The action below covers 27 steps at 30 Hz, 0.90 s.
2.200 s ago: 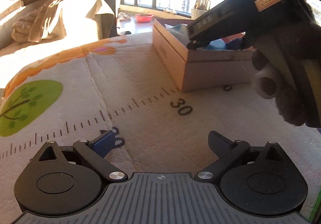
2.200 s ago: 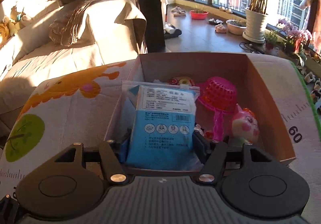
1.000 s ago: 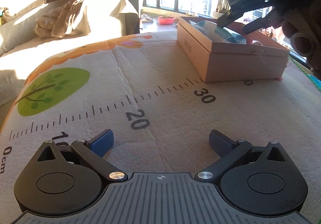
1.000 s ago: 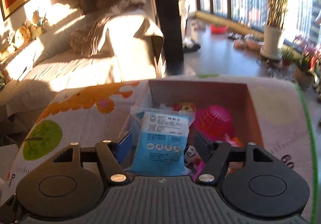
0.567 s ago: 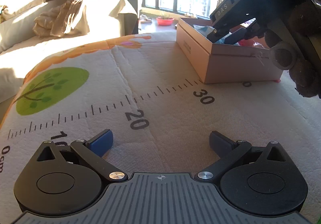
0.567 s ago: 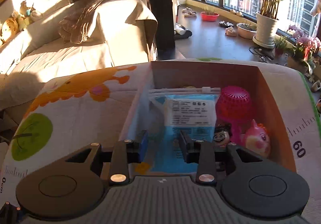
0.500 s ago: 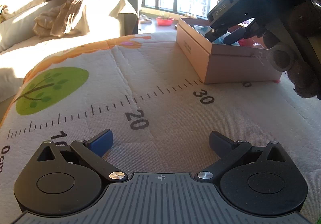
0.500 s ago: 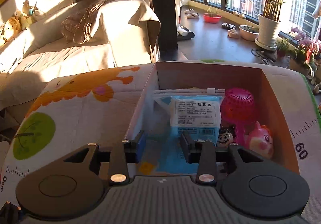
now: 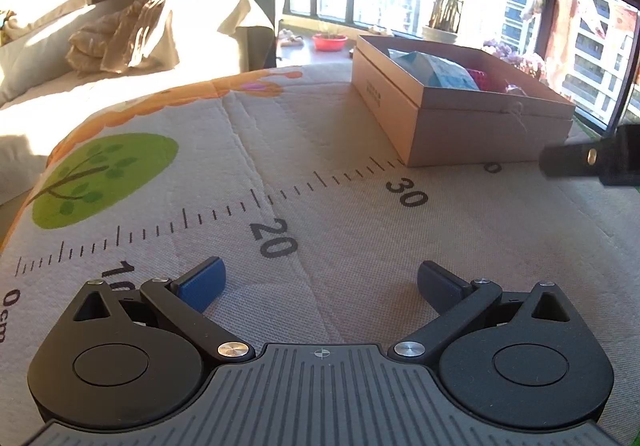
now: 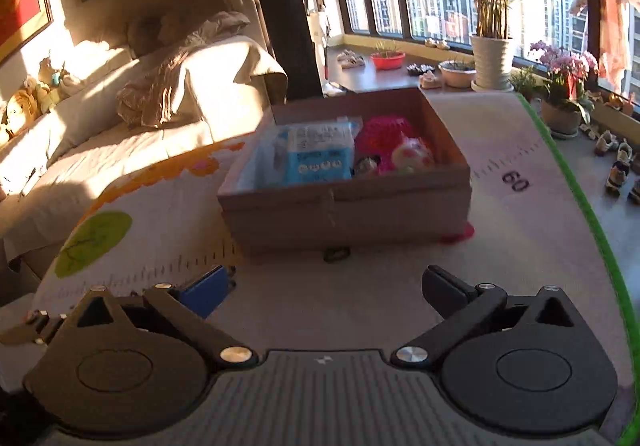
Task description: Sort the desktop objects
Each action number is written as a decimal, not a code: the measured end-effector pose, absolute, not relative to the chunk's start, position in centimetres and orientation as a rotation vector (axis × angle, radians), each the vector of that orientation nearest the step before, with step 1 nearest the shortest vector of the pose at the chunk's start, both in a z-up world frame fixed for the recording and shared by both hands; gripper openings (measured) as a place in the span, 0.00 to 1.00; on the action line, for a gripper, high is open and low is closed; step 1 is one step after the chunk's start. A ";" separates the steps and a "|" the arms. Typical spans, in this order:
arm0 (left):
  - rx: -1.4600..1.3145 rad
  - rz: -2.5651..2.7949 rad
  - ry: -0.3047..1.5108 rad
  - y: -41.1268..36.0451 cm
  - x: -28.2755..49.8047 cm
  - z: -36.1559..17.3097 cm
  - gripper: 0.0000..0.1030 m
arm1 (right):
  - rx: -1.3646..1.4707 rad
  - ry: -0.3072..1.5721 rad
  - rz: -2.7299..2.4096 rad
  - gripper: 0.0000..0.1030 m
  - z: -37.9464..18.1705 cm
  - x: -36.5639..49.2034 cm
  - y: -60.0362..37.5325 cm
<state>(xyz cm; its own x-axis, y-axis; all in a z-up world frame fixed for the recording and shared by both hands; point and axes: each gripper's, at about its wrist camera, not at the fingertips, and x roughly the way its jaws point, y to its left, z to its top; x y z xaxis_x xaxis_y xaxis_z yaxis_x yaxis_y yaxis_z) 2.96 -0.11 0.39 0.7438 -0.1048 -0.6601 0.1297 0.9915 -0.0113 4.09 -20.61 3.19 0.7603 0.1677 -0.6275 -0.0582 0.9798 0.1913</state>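
A brown cardboard box (image 10: 344,206) stands on the printed mat; it also shows in the left wrist view (image 9: 472,126). Inside lie a blue packet (image 10: 316,158), a pink mesh toy (image 10: 380,134), a pink-and-white figure (image 10: 412,156) and a small doll head (image 10: 364,165). The blue packet (image 9: 436,70) shows over the rim in the left wrist view. My right gripper (image 10: 324,286) is open and empty, held back from the box's near wall. My left gripper (image 9: 320,280) is open and empty, low over the mat near the 20 mark. A black part of the right gripper (image 9: 592,160) shows at the right edge.
The mat (image 9: 320,186) carries a ruler print, a green tree (image 9: 100,174) and a green border (image 10: 580,206). A small dark object (image 10: 336,255) and a pink piece (image 10: 460,235) lie at the box's foot. A sofa (image 10: 140,106) stands behind. Plant pots (image 10: 492,62) line the window.
My right gripper let go of the blue packet in the box, opened wide and pulled back and away from the box. My left gripper stayed put.
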 end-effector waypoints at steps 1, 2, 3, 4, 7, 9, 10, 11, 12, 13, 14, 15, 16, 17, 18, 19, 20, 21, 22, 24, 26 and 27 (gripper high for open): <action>0.044 -0.123 0.722 -0.2 2.9 0.4 1.00 | 0.166 0.732 0.108 1.00 2.0 4.3 -20.5; 0.049 -0.117 0.721 -0.3 2.9 0.4 1.00 | 0.166 0.768 0.090 1.00 1.0 4.6 -20.5; 0.050 -0.113 0.721 -0.3 2.8 0.4 1.00 | 0.162 0.799 0.077 1.00 0.1 5.1 -20.4; 0.049 -0.110 0.721 -0.3 2.8 0.4 1.00 | 0.120 0.762 0.060 1.00 -0.1 5.0 -19.9; 0.040 -0.112 0.721 -0.2 2.9 0.4 1.00 | -0.031 0.729 -0.013 1.00 -0.8 5.7 -18.0; 0.038 -0.112 0.723 -0.2 2.9 0.4 1.00 | 0.013 0.753 -0.006 1.00 -1.1 6.6 -18.6; 0.038 -0.113 0.721 -0.2 2.9 0.4 1.00 | 0.033 0.735 -0.019 1.00 -1.3 6.6 -19.0; 0.039 -0.112 0.719 -0.2 2.8 0.4 1.00 | 0.037 0.729 -0.034 1.00 -1.5 6.6 -19.1; 0.035 -0.113 0.720 -0.1 2.8 0.3 1.00 | 0.025 0.723 -0.045 1.00 -1.6 6.5 -18.8; 0.033 -0.115 0.720 -0.1 2.8 0.3 1.00 | 0.014 0.709 -0.056 1.00 -1.8 6.3 -18.5; 0.033 -0.115 0.719 -0.1 2.8 0.3 1.00 | 0.014 0.695 -0.059 1.00 -1.9 5.9 -18.5; 0.034 -0.114 0.719 -0.1 2.8 0.3 1.00 | 0.025 0.690 -0.055 1.00 -1.9 5.8 -18.7; 0.034 -0.114 0.719 -0.1 2.8 0.3 1.00 | 0.031 0.691 -0.053 1.00 -1.9 5.9 -18.8; 0.031 -0.115 0.718 -0.1 2.8 0.3 1.00 | 0.026 0.692 -0.055 1.00 -1.9 5.9 -18.7; 0.029 -0.116 0.717 -0.1 2.7 0.3 1.00 | 0.021 0.692 -0.056 1.00 -1.9 5.9 -18.6; 0.025 -0.117 0.716 -0.1 2.7 0.4 1.00 | 0.025 0.692 -0.055 1.00 -1.9 5.9 -18.6; 0.020 -0.118 0.715 0.0 2.7 0.4 1.00 | 0.028 0.691 -0.054 1.00 -1.9 5.9 -18.7; 0.016 -0.119 0.714 0.0 2.7 0.4 1.00 | 0.025 0.692 -0.055 1.00 -1.9 5.9 -18.6; 0.010 -0.122 0.715 0.1 2.7 0.5 1.00 | 0.023 0.692 -0.056 1.00 -1.9 6.0 -18.6; 0.007 -0.124 0.714 0.1 2.7 0.5 1.00 | 0.026 0.691 -0.055 1.00 -1.9 5.9 -18.6; 0.007 -0.124 0.714 0.2 2.7 0.5 1.00 | 0.025 0.691 -0.055 1.00 -1.9 5.9 -18.7; 0.006 -0.124 0.714 0.2 2.6 0.5 1.00 | 0.027 0.691 -0.055 1.00 -1.9 5.9 -18.6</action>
